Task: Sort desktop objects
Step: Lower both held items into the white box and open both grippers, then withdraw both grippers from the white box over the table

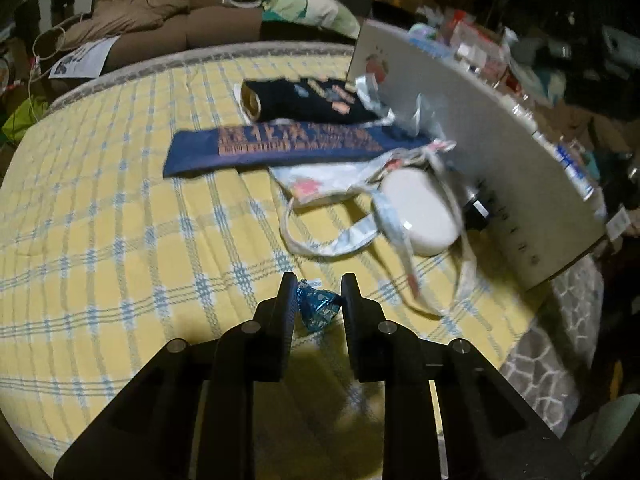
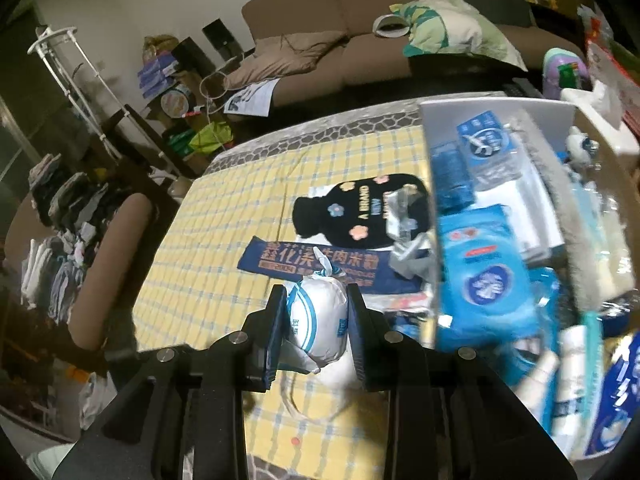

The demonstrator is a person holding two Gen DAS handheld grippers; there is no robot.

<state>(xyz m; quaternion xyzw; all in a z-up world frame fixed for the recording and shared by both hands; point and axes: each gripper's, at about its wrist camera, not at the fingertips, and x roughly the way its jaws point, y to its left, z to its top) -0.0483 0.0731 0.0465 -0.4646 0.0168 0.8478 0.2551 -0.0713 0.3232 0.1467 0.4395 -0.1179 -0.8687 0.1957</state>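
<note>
My left gripper (image 1: pixel 319 294) is shut on a small blue foil-wrapped candy (image 1: pixel 318 309), held above the yellow checked tablecloth (image 1: pixel 120 220). My right gripper (image 2: pixel 318 306) is shut on a white pouch with blue print (image 2: pixel 318 320), held above the table beside the white storage box (image 2: pixel 496 110). That box is full of blue packets and bottles. On the cloth lie a black flowered hot-water bottle cover (image 1: pixel 308 100) (image 2: pixel 348 210), a navy pouch with orange characters (image 1: pixel 280 148) (image 2: pixel 304 260), a flowered cloth bag (image 1: pixel 340 184) and a white oval case (image 1: pixel 424 212).
The box's grey side wall (image 1: pixel 480 140) stands at the table's right. A brown sofa (image 2: pixel 340 32) with cushions and bags is behind the table. A chair (image 2: pixel 116 256) and piled clothes are at the left. The table edge has a grey patterned border (image 1: pixel 552 352).
</note>
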